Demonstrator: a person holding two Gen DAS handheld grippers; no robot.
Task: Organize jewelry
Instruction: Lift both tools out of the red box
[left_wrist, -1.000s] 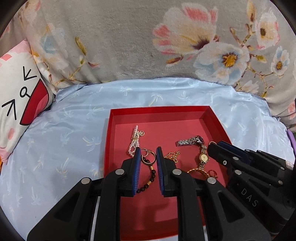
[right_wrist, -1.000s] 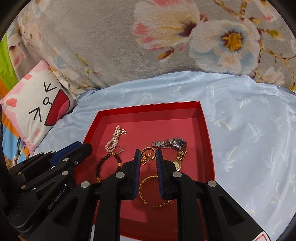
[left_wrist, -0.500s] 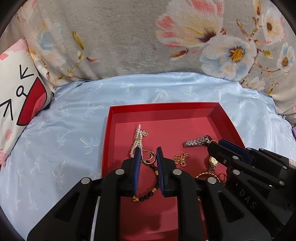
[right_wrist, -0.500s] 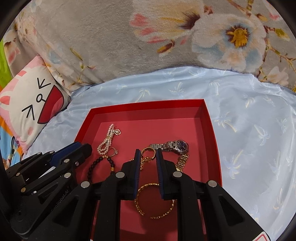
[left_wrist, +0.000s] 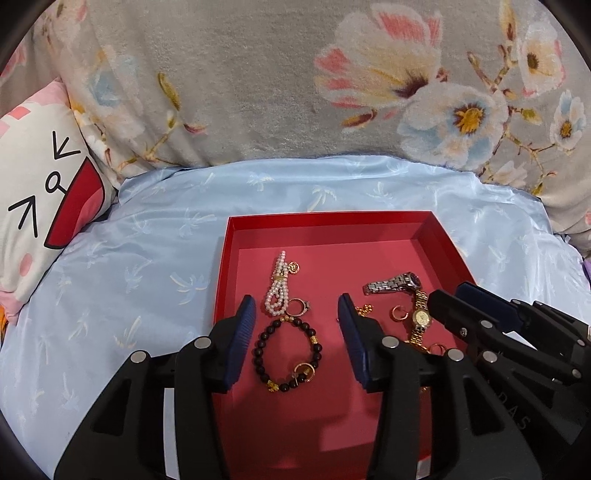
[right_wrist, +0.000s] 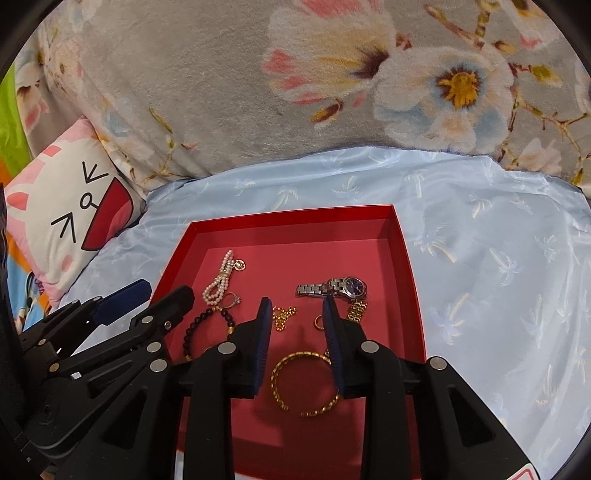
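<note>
Two wrist views, both looking down at a shallow red tray (left_wrist: 439, 236) of jewelry sitting on a pale blue satin bedspread (left_wrist: 147, 258). Behind it: a grey floral blanket (left_wrist: 258, 92) & a white cartoon-face pillow (left_wrist: 40, 192) at left.

My left gripper (left_wrist: 297, 312) hangs over the tray's left half w/ its fingers opening, roughly half apart, gripping nothing. Seen between them on the tray floor: a dark bead bracelet (left_wrist: 286, 350) w/ a small gold ring (left_wrist: 304, 371) lying on its lower right edge. Just beyond it, a looped pearl strand (left_wrist: 279, 286) w/ a gold charm, & a silver stone ring (left_wrist: 297, 306) beside the pearls.

My right gripper (right_wrist: 297, 314) hangs over the tray's right half, fingers also opening, a narrower gap, empty too. Below & between them lies a gold bangle (right_wrist: 304, 384). Past the tips: a tangled gold chain (right_wrist: 282, 315) near the left finger & a small gold earring (right_wrist: 318, 322) near the right finger. Further back, a silver watch w/ blue dial (right_wrist: 334, 287), and a gold watch (left_wrist: 420, 314) partly hidden behind my right finger.

All pieces are inside the tray, loosely spread, most not touching each other. Each gripper shows at the edge of the other's view.
</note>
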